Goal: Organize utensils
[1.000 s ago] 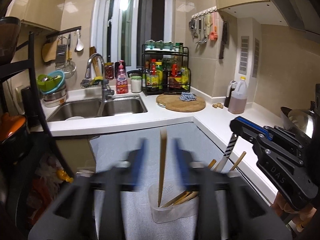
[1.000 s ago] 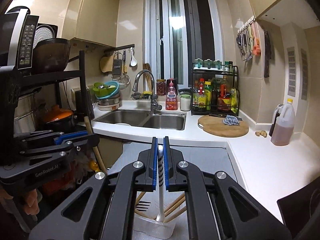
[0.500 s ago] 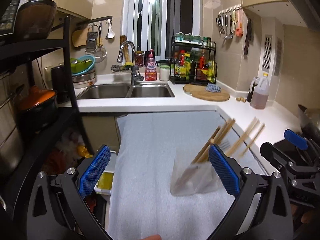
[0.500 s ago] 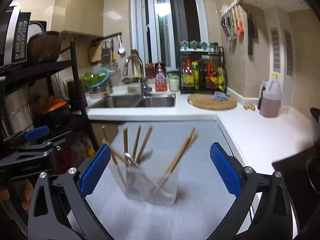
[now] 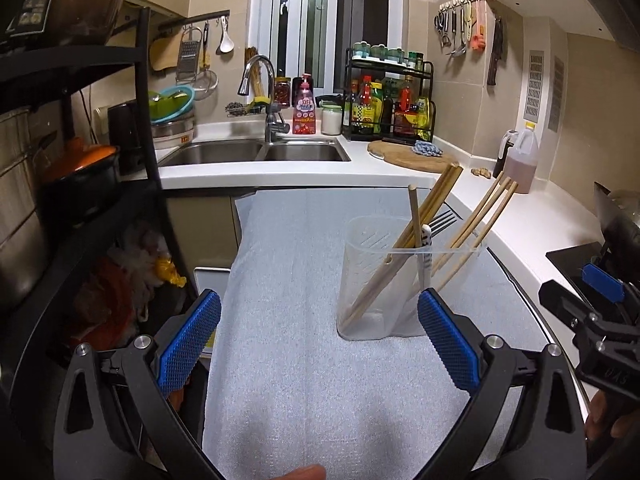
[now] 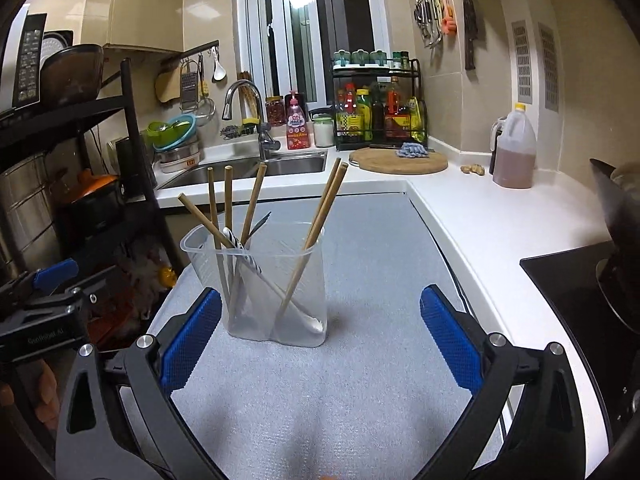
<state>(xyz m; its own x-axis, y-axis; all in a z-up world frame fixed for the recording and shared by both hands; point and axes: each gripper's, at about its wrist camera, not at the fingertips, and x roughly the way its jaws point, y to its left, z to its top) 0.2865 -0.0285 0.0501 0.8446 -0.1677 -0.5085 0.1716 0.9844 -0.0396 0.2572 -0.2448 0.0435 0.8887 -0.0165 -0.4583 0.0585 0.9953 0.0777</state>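
Observation:
A clear plastic utensil holder (image 5: pixel 376 280) stands on the grey mat (image 5: pixel 304 380). It also shows in the right wrist view (image 6: pixel 276 292). It holds several wooden chopsticks (image 6: pixel 320 216), a fork (image 5: pixel 442 220) and a white spoon with a striped handle (image 6: pixel 276 284). My left gripper (image 5: pixel 318 344) is open and empty, pulled back in front of the holder. My right gripper (image 6: pixel 320 340) is open and empty, just short of the holder. Each gripper shows at the edge of the other's view.
White counter (image 6: pixel 500 220) runs along the right, with an oil jug (image 6: pixel 514 152), a round cutting board (image 6: pixel 398 160) and a black hob (image 6: pixel 580 280). A double sink (image 5: pixel 256 152) lies behind. A black rack (image 5: pixel 80 160) with pots stands at left.
Both grippers opened and let go: the left of a chopstick, the right of the striped spoon, which now stand in the holder. Both grippers drew back from the holder.

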